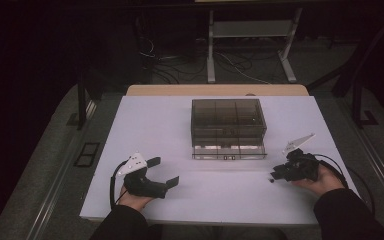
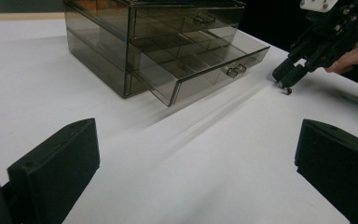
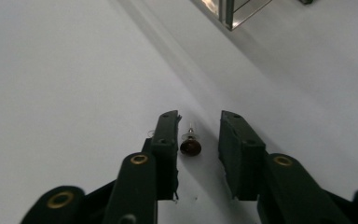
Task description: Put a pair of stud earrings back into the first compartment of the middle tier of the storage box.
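A tiny dark-brown round stud with a thin metal pin [image 3: 190,145] lies on the white table top [image 1: 155,125], out to the right of the smoked see-through plastic drawer box [image 1: 228,120] and nearer the person than its front, well apart from it. In the right gripper view the stud sits between the two black jaws of the right gripper [image 3: 196,140], close against the left-hand jaw, with a clear gap to the other; the jaws stand narrowly apart around it and do not clench it, so the claw is not yet grasping. In the left gripper view the same gripper [image 2: 286,79] points its tips down at the table with the stud [image 2: 287,91] just beneath them, to the right of the box's pulled-out bottom drawer [image 2: 209,67]. From above, the right gripper [image 1: 275,176] lies in the person's right hand [image 1: 325,180], off the drawer box's front right corner. The drawer box stands in the far middle of the table, its lowest drawer drawn out toward the person. The left gripper [image 1: 164,172] rests off the box's front left corner, well apart from it, jaws spread wide and released, nothing between them.
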`<act>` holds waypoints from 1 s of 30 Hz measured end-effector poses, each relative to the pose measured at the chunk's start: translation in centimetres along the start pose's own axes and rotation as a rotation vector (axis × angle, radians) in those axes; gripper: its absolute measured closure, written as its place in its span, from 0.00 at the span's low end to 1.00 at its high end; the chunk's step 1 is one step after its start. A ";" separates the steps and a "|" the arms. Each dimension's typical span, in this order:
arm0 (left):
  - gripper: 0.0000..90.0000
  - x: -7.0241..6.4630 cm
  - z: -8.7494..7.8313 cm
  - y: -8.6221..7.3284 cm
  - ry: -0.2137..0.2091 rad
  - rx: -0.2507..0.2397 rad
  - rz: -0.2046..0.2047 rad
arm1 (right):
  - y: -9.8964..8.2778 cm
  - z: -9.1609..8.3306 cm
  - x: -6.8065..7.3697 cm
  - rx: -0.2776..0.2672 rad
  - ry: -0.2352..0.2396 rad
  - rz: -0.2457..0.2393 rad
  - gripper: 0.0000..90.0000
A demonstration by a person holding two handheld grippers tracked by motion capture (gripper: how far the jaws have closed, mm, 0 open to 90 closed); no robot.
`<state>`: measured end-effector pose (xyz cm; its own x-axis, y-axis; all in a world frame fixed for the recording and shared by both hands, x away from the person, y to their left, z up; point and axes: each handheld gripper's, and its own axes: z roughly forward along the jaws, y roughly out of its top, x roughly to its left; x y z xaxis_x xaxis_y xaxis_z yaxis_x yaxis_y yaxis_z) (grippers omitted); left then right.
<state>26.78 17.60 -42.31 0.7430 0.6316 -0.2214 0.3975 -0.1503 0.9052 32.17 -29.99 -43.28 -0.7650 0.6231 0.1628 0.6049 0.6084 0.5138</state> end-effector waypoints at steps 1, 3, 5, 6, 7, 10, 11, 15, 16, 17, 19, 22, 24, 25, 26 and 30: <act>0.00 0.0 0.0 0.0 0.001 0.000 0.000 | 0.0 0.1 0.0 0.007 0.002 -0.002 0.79; 0.00 0.0 0.0 0.0 0.000 0.000 0.000 | 0.0 0.1 0.0 0.011 0.002 -0.005 0.81; 0.00 0.0 0.1 0.0 0.000 0.000 0.000 | 0.0 0.1 0.0 0.013 -0.003 -0.007 0.83; 0.00 0.0 0.1 0.0 0.000 0.000 -0.001 | 0.0 0.1 0.0 0.012 -0.002 -0.007 0.84; 0.00 0.0 0.1 0.0 0.000 0.000 -0.001 | 0.0 0.1 0.0 0.013 -0.003 -0.007 0.86; 0.00 0.0 0.1 0.0 0.000 0.000 -0.001 | 0.0 0.1 0.0 0.015 -0.006 -0.003 0.87; 0.00 0.0 0.1 0.0 0.000 0.001 -0.001 | 0.0 0.1 0.0 0.017 -0.008 -0.006 0.87; 0.00 0.0 0.1 0.0 0.000 0.001 -0.001 | -0.1 0.1 0.0 0.016 -0.002 0.001 0.88; 0.00 0.0 0.1 0.0 0.000 0.002 0.000 | -0.1 0.0 -0.1 0.015 0.003 0.007 0.88; 0.00 0.0 0.1 0.0 -0.001 0.002 0.000 | -0.1 0.0 -0.1 0.015 0.003 0.007 0.88; 0.00 0.0 0.1 0.0 -0.001 0.002 0.000 | -0.1 -0.1 -0.2 0.016 0.012 0.013 0.88; 0.00 0.0 0.1 0.0 0.000 0.003 -0.001 | 0.0 -0.7 -0.2 -0.013 0.032 0.027 0.88; 0.00 0.0 0.1 0.0 0.001 0.003 -0.001 | 0.1 -0.9 -0.2 -0.016 0.039 0.033 0.88; 0.00 0.0 0.1 0.0 0.000 0.001 -0.002 | 0.1 -1.1 -0.2 -0.020 0.039 0.033 0.88; 0.00 0.0 0.1 0.0 0.000 0.001 -0.003 | 0.3 -1.5 -0.1 -0.023 0.040 0.028 0.88; 0.00 -0.1 0.0 0.0 -0.001 0.001 -0.002 | 0.7 -2.3 0.1 -0.034 0.033 0.016 0.88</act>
<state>26.71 17.54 -42.32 0.7427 0.6314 -0.2231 0.3994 -0.1501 0.9044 32.01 -30.68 -40.99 -0.7624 0.6159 0.1987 0.6098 0.5809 0.5391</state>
